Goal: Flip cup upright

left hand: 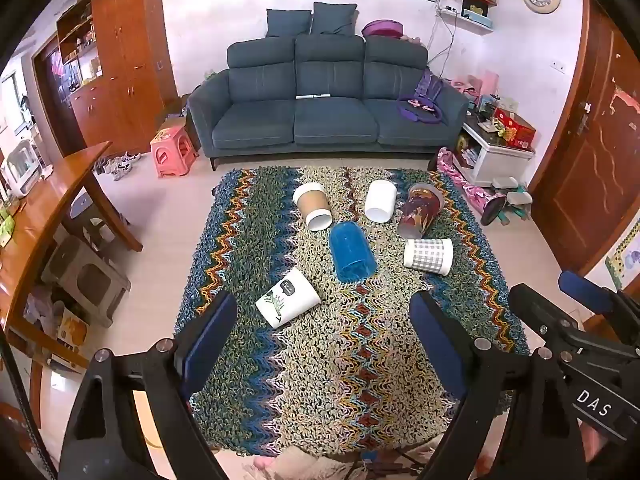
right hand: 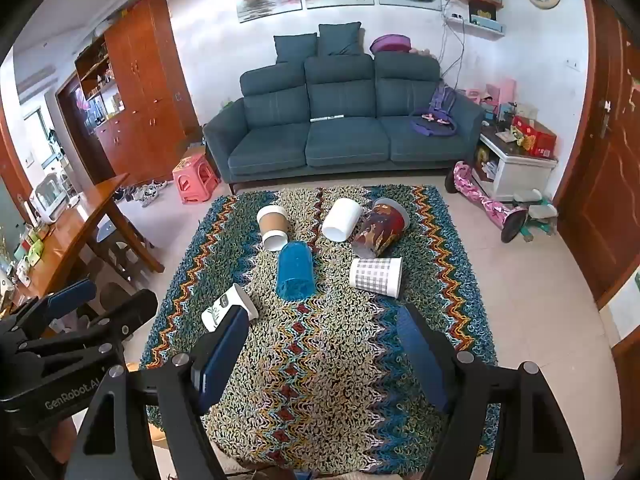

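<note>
Several cups lie on their sides on a patterned rug (left hand: 340, 352) (right hand: 320, 380): a white cup with a plant print (left hand: 288, 298) (right hand: 224, 310), a blue cup (left hand: 352, 252) (right hand: 295, 270), a brown-sleeved paper cup (left hand: 313, 205) (right hand: 273, 226), a plain white cup (left hand: 380, 201) (right hand: 342, 219), a dark red patterned cup (left hand: 420, 210) (right hand: 380, 230) and a grey checked cup (left hand: 428, 256) (right hand: 376, 276). My left gripper (left hand: 324, 316) is open and empty, above the rug near the plant-print cup. My right gripper (right hand: 324, 332) is open and empty, short of the blue and checked cups.
A blue sofa (left hand: 324, 96) stands behind the rug. A wooden table (left hand: 44, 208) with stools beneath is at the left, with a pink stool (left hand: 174, 150) beyond it. A white side table (left hand: 496, 152) and a pink hoverboard (left hand: 468, 192) are at the right, near a wooden door (left hand: 592, 160).
</note>
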The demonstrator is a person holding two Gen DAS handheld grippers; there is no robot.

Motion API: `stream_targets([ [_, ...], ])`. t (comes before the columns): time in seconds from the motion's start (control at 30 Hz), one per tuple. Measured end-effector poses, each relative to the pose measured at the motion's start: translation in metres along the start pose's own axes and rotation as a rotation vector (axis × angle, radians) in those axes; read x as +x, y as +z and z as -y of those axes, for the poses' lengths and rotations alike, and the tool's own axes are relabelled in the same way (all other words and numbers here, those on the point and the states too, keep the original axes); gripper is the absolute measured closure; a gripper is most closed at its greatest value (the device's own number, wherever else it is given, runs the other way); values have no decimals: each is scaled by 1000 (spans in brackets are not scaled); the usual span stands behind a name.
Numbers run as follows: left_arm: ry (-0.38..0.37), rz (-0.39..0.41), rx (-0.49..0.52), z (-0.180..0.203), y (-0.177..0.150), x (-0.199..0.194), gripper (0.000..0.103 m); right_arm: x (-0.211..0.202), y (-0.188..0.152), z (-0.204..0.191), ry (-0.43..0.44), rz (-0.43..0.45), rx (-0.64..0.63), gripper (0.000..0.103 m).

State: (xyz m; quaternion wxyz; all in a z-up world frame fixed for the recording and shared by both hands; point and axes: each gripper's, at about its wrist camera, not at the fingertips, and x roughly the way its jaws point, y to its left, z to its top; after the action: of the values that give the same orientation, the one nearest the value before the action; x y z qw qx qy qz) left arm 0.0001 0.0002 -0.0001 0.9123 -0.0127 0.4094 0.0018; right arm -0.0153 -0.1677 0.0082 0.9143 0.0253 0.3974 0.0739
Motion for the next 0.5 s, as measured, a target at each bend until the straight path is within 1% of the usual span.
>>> stream_targets([
  [0.37,-1,-3,-1,0,0,0,13,-1,1,0,-5,-8,0,26],
  [0.5,-4,-3,1,1,0,0,13,1,-4,-3,-7,-11,-2,26],
])
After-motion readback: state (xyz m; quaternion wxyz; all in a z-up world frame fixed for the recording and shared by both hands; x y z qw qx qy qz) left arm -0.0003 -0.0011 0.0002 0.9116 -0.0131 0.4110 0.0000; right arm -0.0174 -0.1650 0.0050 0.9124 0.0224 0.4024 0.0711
